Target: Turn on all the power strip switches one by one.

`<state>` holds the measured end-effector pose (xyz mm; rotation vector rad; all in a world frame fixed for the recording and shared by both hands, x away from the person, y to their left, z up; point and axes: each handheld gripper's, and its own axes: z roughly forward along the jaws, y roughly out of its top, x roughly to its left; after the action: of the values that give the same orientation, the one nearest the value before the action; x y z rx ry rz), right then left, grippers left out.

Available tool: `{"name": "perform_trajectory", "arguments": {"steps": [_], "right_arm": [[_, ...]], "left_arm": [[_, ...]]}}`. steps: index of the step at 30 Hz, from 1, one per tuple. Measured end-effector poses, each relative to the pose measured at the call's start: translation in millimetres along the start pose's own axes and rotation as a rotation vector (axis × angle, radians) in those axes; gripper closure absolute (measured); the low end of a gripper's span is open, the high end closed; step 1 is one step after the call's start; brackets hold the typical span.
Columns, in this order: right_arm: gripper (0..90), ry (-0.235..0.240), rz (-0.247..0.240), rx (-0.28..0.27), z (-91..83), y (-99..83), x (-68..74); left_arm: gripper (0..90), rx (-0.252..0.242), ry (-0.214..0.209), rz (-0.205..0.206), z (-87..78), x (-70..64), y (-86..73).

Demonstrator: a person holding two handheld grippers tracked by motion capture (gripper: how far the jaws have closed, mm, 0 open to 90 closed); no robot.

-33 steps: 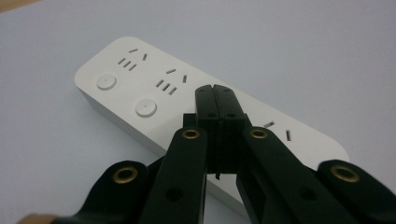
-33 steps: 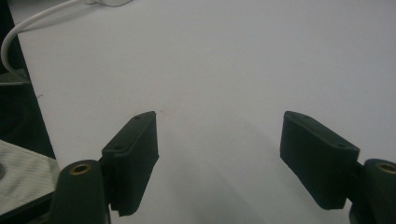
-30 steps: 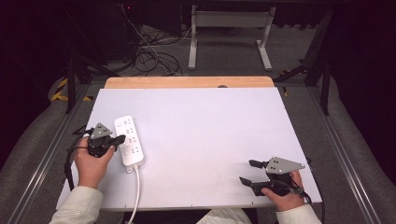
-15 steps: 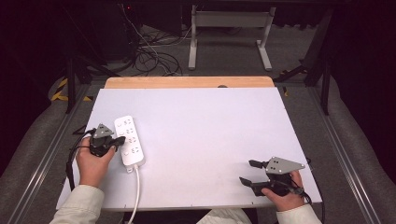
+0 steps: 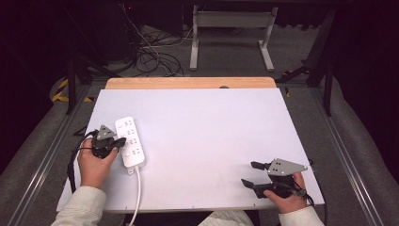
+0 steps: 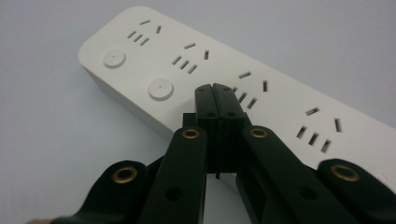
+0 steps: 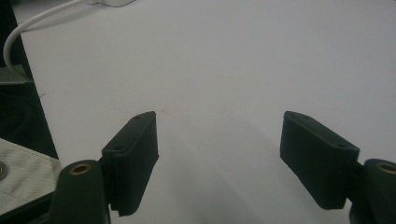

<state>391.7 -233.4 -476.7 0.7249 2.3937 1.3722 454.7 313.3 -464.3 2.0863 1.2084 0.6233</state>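
One white power strip (image 5: 130, 142) on white table (image 5: 207, 136), near-left area, long axis running near to far; four socket groups and two round buttons on top face (counted in left gripper view). One white cord (image 5: 137, 193) leaves near end, runs off near edge. Left gripper (image 5: 118, 142) just beside strip's left side, jaws pressed together, tips over strip's top, nothing between them. Right gripper (image 5: 250, 173) near-right, well apart, jaws spread wide over bare table.

A white table (image 5: 211, 141) bears a corded power strip (image 5: 131, 142).
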Motion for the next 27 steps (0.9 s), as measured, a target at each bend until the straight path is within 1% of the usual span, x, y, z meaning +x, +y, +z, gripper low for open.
{"name": "perform_trajectory", "arguments": {"steps": [3, 5, 6, 7, 8, 9, 11, 12, 17, 21, 23, 24, 26, 27], "right_arm": [[28.4, 0.003, 0.000, 0.000, 0.2, 0.0, 0.0], [28.4, 0.004, -0.002, 0.002, 0.4, 0.2, 0.1], [28.3, 0.005, -0.002, 0.002, 0.5, 0.2, 0.2], [28.4, 0.004, -0.002, 0.002, 0.5, 0.2, 0.3], [28.3, 0.003, -0.001, 0.001, 0.4, 0.2, 0.3], [28.3, 0.003, -0.001, 0.001, 0.3, 0.2, 0.3], [28.3, 0.004, 0.000, -0.002, 0.2, 0.2, 0.4], [28.3, 0.003, 0.001, -0.002, -0.2, 0.1, 0.4], [28.3, 0.006, 0.004, -0.005, -0.7, -0.1, 0.5], [28.3, 0.004, 0.003, -0.008, -1.6, 0.0, 0.4], [28.3, 0.004, 0.003, -0.008, -1.5, 0.0, 0.3], [28.3, 0.005, 0.002, -0.008, -1.4, 0.0, 0.4], [28.3, 0.005, 0.002, -0.008, -1.5, 0.0, 0.5], [28.3, 0.005, 0.002, -0.009, -1.7, 0.0, 0.5]], "left_arm": [[90.0, -0.015, -0.010, -0.009, 0.1, 0.6, -2.1], [90.0, -0.020, -0.032, -0.011, 1.0, -0.8, -1.8], [90.0, -0.025, -0.050, -0.011, 2.2, -1.7, -1.4], [90.0, -0.028, -0.057, -0.006, 3.4, -3.3, -0.7], [90.0, -0.023, -0.044, 0.005, 3.6, -5.4, 0.1], [90.0, -0.020, -0.039, 0.010, 3.6, -5.9, 0.4], [90.0, -0.021, -0.049, -0.009, 3.3, -4.8, -0.7], [90.0, -0.025, -0.047, -0.017, 3.3, -4.1, -1.0], [90.0, -0.029, -0.044, -0.024, 3.2, -4.5, -2.1], [90.0, -0.033, -0.053, -0.037, 2.9, -3.4, -3.7], [90.0, -0.033, -0.046, -0.031, 2.7, -3.8, -3.7], [90.0, -0.034, -0.047, -0.039, 2.7, -4.2, -4.2], [90.0, -0.034, -0.047, -0.043, 2.7, -3.8, -4.5], [90.0, -0.032, -0.042, -0.036, 2.5, -3.8, -4.4]]}}
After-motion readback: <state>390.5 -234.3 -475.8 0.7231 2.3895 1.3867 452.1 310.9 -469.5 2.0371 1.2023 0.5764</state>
